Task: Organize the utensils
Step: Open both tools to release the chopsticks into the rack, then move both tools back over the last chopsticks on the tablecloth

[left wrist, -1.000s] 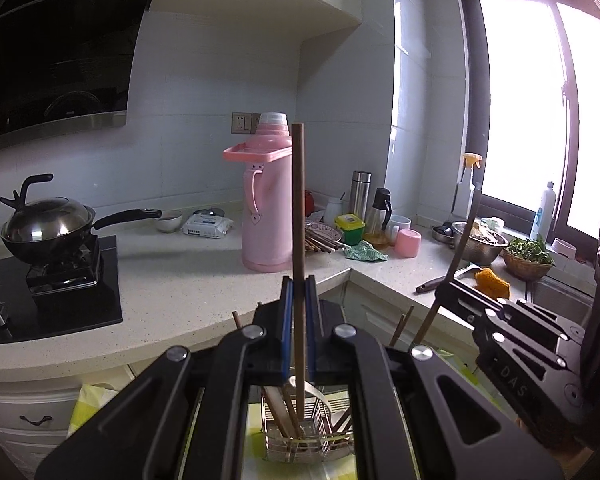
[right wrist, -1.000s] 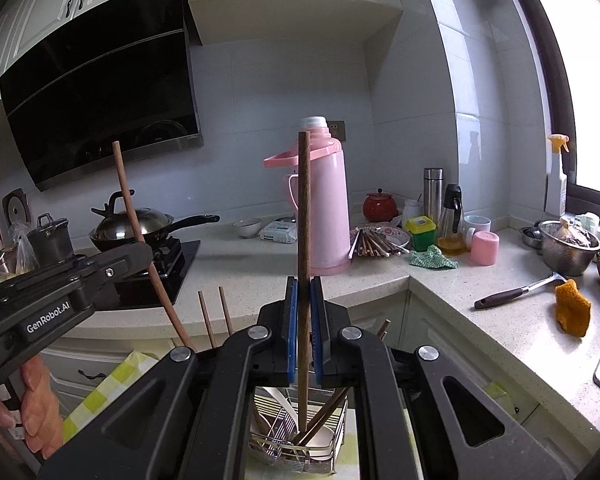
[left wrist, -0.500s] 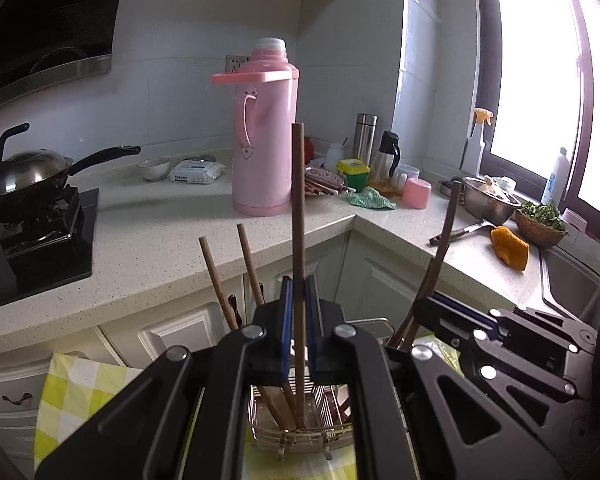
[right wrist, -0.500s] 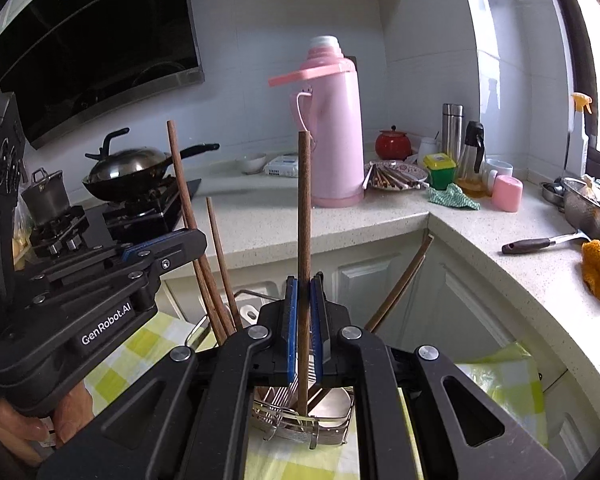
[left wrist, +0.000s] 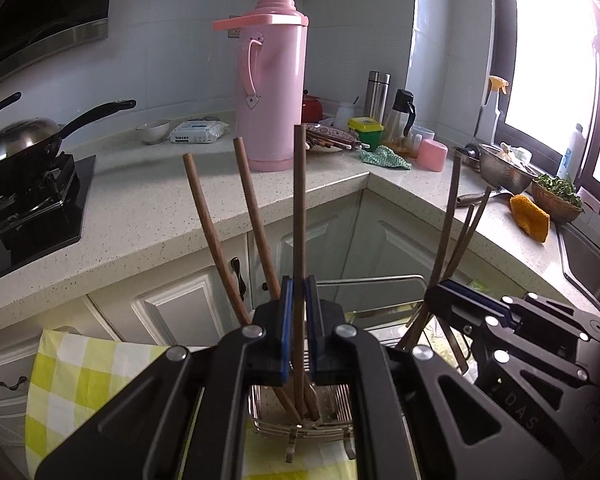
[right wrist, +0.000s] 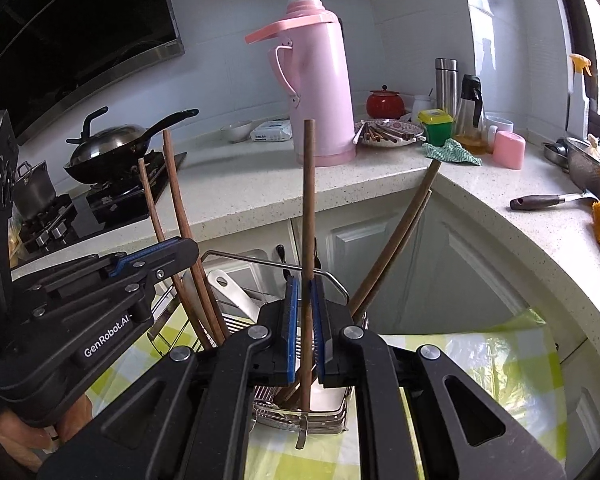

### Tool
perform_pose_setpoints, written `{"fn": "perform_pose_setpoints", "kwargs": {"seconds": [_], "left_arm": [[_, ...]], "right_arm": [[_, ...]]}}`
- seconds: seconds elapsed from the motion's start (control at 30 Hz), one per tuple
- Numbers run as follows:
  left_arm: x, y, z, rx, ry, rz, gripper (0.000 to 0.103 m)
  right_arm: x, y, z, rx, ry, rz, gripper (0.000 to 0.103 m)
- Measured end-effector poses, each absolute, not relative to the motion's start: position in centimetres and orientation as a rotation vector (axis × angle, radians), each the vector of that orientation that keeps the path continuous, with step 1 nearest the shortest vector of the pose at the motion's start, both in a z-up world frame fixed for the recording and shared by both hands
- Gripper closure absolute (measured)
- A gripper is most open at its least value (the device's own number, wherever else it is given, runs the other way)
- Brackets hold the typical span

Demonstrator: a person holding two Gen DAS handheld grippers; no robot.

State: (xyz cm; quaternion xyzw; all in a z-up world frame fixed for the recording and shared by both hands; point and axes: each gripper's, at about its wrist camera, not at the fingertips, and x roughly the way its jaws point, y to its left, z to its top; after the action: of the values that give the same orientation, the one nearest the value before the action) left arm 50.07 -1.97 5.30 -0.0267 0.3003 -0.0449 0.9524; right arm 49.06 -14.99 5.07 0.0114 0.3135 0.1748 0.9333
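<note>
My left gripper [left wrist: 299, 292] is shut on a brown wooden chopstick [left wrist: 299, 208] held upright, its lower end down inside a wire utensil basket [left wrist: 300, 424]. My right gripper [right wrist: 304, 292] is shut on another brown chopstick [right wrist: 309, 200], also upright with its tip in the same basket [right wrist: 300, 420]. Several more chopsticks [left wrist: 220, 240] lean in the basket. The right gripper shows in the left wrist view [left wrist: 452, 296]; the left gripper shows in the right wrist view [right wrist: 172, 248].
The basket stands on a yellow-green checked cloth [left wrist: 84, 376]. Behind is a speckled counter [left wrist: 172, 208] with a pink thermos [left wrist: 270, 80], a plate of chopsticks [right wrist: 388, 134], a wok on the stove [left wrist: 20, 140], cups and bottles. White cabinet doors [left wrist: 180, 304] are below.
Both grippers have lowered with their chopsticks, whose tips now reach deeper into the basket. The counter and thermos appear higher in both views.
</note>
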Motion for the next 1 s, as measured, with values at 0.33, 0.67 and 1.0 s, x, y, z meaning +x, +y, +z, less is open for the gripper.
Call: {"fn": "perform_pose_setpoints", "kwargs": {"seconds": [0.33, 0.67, 1.0], "left_arm": [[47.2, 0.0, 7.0, -0.084, 0.543, -0.026, 0.069], [39.1, 3.7, 8.0, -0.121, 0.493, 0.073, 0.035], [30.2, 5.4, 6.5, -0.117, 0.478, 0.116, 0.024]], "right_arm": [[47.9, -16.5, 6.3, 0.052, 0.592, 0.32, 0.052], [41.8, -19.0, 6.7, 0.086, 0.583, 0.306, 0.052], [34.2, -20.0, 5.2, 0.106, 0.58, 0.293, 0.052]]}}
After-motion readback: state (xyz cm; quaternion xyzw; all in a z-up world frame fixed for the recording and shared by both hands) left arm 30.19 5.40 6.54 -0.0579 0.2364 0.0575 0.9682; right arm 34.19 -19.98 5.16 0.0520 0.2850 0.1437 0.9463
